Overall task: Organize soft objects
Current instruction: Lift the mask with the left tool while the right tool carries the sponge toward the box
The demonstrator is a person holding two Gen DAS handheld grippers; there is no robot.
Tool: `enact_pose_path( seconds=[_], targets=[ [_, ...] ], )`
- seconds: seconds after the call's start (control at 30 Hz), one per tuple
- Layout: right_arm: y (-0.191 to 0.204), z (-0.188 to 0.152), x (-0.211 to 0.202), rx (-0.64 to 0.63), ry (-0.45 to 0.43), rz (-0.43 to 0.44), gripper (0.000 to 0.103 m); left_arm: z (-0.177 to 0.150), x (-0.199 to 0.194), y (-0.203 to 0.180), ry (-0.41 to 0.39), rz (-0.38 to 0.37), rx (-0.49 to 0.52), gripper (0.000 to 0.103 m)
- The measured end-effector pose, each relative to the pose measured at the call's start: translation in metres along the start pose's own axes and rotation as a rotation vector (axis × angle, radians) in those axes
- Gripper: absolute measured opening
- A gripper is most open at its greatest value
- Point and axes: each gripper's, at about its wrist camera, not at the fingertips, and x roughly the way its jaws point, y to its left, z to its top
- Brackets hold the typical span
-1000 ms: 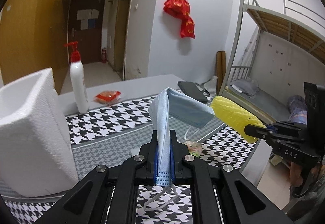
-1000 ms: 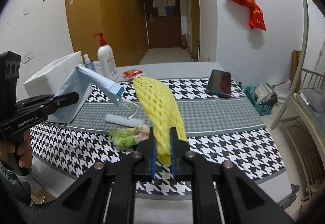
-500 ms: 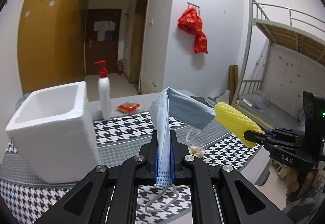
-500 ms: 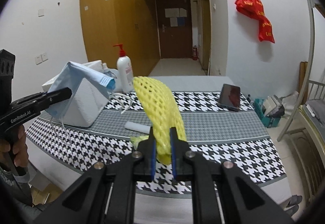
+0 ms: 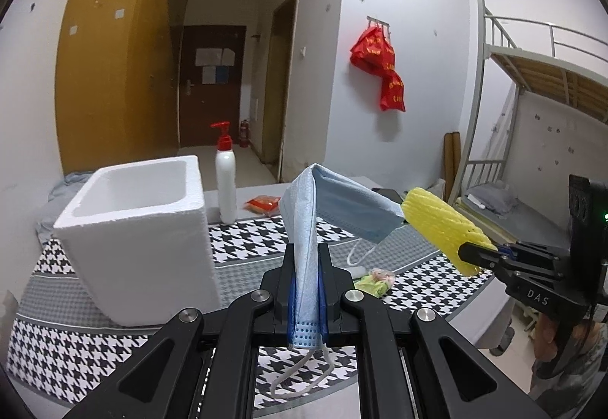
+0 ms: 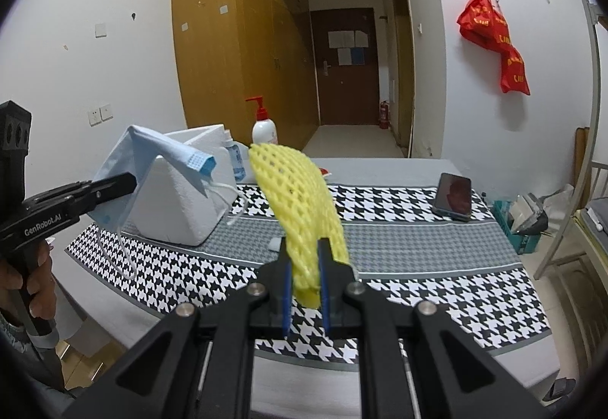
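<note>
Holding mask (image 5: 304, 248) aloft in left gripper (image 5: 307, 278), right gripper (image 6: 305, 276) clamping foam net (image 6: 300, 206)

- Your left hand-held gripper (image 5: 307, 286) covers the pinched strip of the blue face mask (image 5: 342, 206); the fold between the pads is hidden.
- The mask blocks the far end of the yellow foam net (image 5: 440, 221) in the left wrist view.
- The small wrapped item (image 5: 374, 278) on the desk (image 5: 247, 248) is partly behind the gripper frame; can't tell what it is.
- In the right wrist view the mask covers part of the white foam box (image 6: 182, 206), and the net hides the white object (image 6: 274, 243) behind it.
- Spray bottle (image 6: 235, 162) label is too small to read.
- The hand (image 6: 26, 286) on your left gripper is cut off at the frame edge.
</note>
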Motion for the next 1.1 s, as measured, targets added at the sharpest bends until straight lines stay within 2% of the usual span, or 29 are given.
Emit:
enact_pose_path(
  seconds=[0.7,1.1],
  targets=[
    [0.057,0.009,0.03,-0.014,-0.008,0.02,0.015,-0.013,-0.025,0.057,-0.044,0.071,-0.001,0.009],
    [0.107,0.022,0.053,-0.061,-0.007,0.1,0.014,-0.02,-0.048,0.093,-0.056,0.188,-0.025,0.009]
  ],
)
